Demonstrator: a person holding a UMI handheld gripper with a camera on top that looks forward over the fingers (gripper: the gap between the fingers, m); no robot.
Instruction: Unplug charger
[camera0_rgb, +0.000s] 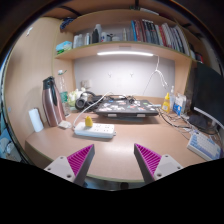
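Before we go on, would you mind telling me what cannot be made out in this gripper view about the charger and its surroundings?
- Charger on the power strip: too small to tell its plug or cable.
- Cables behind the black device: too thin to trace to any socket.
- Books on the shelf: titles too small.
- Bottles: labels unreadable.
- Monitor: cut off by the view's edge.
- Gripper: jaws open, well short of the strip.

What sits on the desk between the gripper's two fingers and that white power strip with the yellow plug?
Nothing: in the gripper view, only bare desk lies between the open gripper and the power strip with its yellow plug.
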